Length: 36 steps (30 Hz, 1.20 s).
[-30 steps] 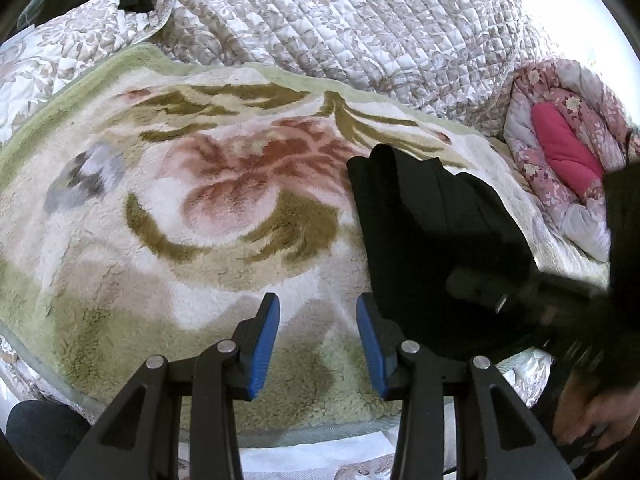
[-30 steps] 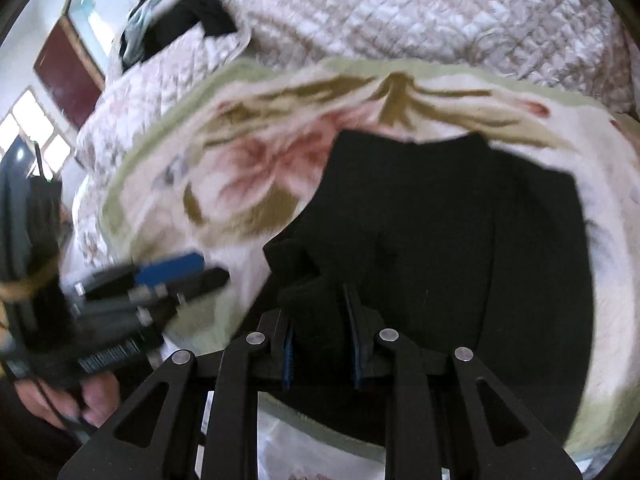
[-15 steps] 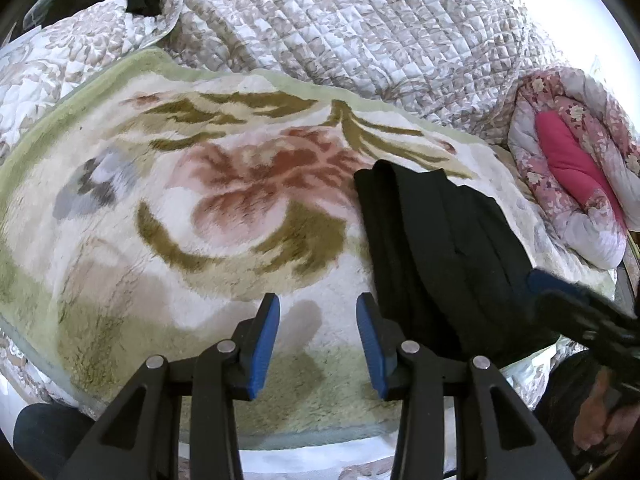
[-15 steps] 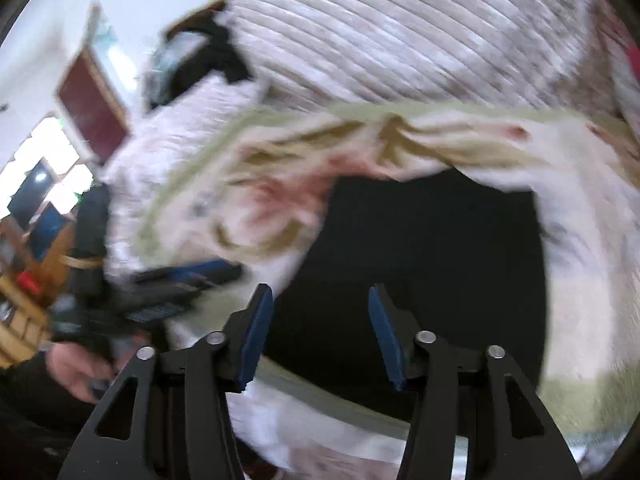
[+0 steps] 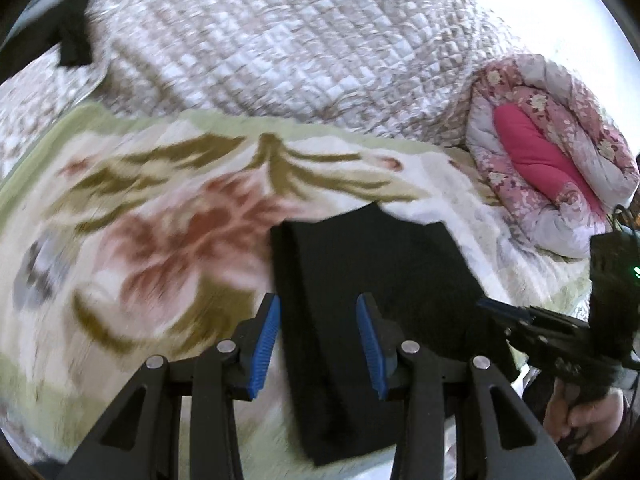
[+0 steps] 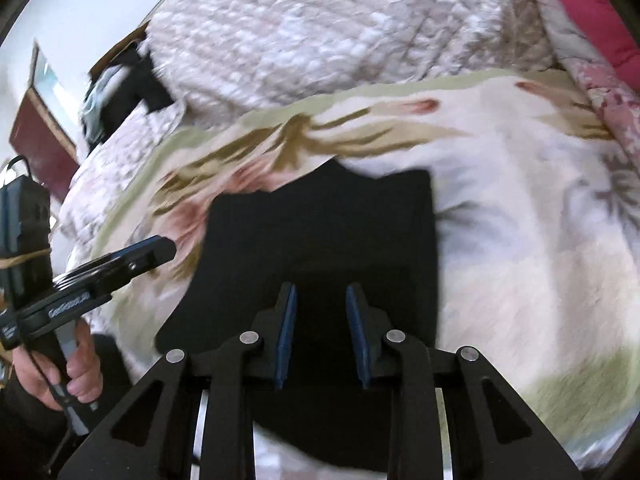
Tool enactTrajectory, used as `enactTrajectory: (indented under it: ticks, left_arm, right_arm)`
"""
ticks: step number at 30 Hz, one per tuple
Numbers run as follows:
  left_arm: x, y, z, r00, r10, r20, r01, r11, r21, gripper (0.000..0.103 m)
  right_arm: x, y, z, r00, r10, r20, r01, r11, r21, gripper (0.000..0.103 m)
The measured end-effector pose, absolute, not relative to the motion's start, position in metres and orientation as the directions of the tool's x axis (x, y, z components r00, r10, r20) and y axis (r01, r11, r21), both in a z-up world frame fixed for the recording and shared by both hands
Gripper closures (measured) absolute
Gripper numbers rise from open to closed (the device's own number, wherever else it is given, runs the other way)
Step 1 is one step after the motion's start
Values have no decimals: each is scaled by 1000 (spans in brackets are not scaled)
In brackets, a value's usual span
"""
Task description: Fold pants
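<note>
Floral blanket (image 5: 160,240) under pants (image 5: 380,280) (folded)

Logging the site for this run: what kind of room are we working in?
Most likely a bedroom: the black pants lie on a floral fleece blanket spread over a bed, with a quilted bedspread and a rolled pink floral comforter behind.

a: where does the left wrist view sit?
b: behind its own fingers (image 5: 266,340), close above the floral blanket (image 5: 132,240), tilted down toward the quilt (image 5: 280,48).
a: and the right?
b: same downward tilt, from the other side. both share the black pants (image 5: 384,280) (image 6: 320,232), and each catches the other gripper.
</note>
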<state>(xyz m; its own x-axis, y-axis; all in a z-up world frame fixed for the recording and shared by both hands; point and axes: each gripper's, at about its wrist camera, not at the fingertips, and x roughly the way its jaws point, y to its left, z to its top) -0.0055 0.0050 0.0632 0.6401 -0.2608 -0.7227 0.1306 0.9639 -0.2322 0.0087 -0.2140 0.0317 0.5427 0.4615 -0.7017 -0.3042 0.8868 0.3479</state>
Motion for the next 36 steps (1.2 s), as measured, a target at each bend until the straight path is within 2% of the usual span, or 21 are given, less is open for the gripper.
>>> enactTrajectory:
  ticks: [5, 9, 10, 13, 15, 24, 29, 36]
  left_arm:
    - [29, -22, 62, 644, -284, -711, 190, 959, -211, 60]
    - [53, -29, 41, 618, -247, -746, 182, 968, -170, 61]
    - [57, -28, 32, 606, -232, -761, 170, 972, -161, 60]
    - [58, -23, 20, 609, -235, -757, 162, 972, -171, 56]
    - [57, -25, 19, 614, -230, -755, 167, 973, -161, 55]
    - [52, -25, 27, 617, -214, -757, 169, 976, -138, 54]
    - [30, -25, 44, 632, -217, -744, 180, 975, -131, 55]
    - [-10, -34, 57, 639, -244, -729, 236, 965, -115, 55]
  right_arm:
    - [50, -210, 32, 542, 454, -708, -334, 889, 314, 76]
    - [80, -215, 6, 516, 376, -770, -294, 922, 253, 76]
    - [85, -220, 1, 513, 373, -773, -283, 924, 259, 81]
    - [90, -232, -2, 532, 385, -754, -246, 922, 297, 88]
    - [90, -233, -3, 539, 380, -752, -239, 925, 296, 88]
    - [53, -227, 21, 552, 356, -754, -265, 932, 246, 86]
    - [19, -221, 25, 547, 367, -752, -286, 927, 244, 80]
    - [-29, -197, 31, 545, 374, -750, -369, 910, 186, 80]
